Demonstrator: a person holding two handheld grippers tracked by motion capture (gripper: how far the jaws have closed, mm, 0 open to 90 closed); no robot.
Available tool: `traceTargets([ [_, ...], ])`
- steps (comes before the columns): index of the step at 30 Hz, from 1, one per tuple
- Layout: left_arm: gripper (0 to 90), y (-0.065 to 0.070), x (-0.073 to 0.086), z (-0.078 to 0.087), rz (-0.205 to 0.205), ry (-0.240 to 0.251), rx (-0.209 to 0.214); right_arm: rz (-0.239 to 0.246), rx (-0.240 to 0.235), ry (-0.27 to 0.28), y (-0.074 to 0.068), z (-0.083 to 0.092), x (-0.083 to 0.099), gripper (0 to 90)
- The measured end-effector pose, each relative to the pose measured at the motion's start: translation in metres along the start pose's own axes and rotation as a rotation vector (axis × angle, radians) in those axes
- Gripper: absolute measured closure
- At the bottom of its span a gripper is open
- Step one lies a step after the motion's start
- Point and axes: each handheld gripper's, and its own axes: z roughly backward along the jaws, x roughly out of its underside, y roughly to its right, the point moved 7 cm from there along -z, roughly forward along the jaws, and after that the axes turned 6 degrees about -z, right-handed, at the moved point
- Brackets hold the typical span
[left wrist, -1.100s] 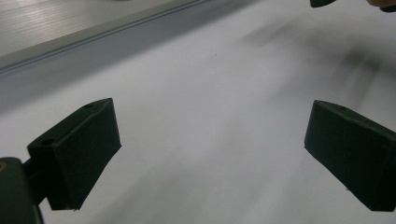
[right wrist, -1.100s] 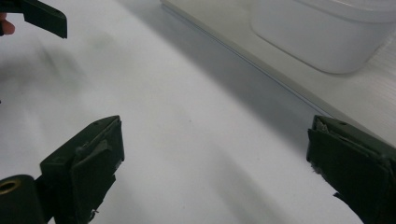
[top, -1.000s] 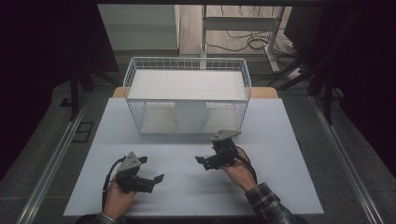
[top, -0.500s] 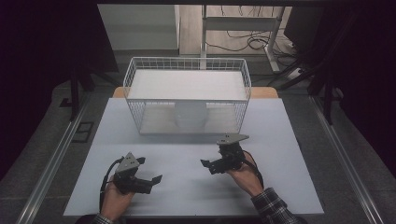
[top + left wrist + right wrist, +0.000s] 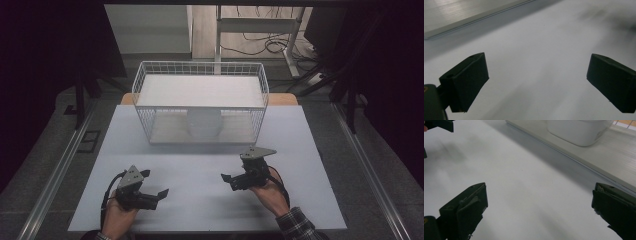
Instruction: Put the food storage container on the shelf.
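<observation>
White table [image 5: 200,175] lies under both spread, empty hand-held grippers.

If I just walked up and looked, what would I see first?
You would first spot the big white wire basket at the far middle of the pale table, with a white rounded tub on its lower level and a flat white board across its top. Nearer the person, two black hand-held grippers lie low over the table: the left gripper at the near left, the right gripper at the near right, both with jaws apart and holding nothing.
</observation>
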Motion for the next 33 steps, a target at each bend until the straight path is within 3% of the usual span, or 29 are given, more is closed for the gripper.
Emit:
traceTargets([
  [26,2.5,-0.003,0.013,0.014,0.016,0.010,-0.013,-0.011,0.029,-0.023,0.001,0.023,0.030,0.4],
  [33,2.4,-0.003,0.015,0.015,0.026,0.008,-0.011,0.013,0.039,-0.044,0.002,0.028,0.039,0.1],
])
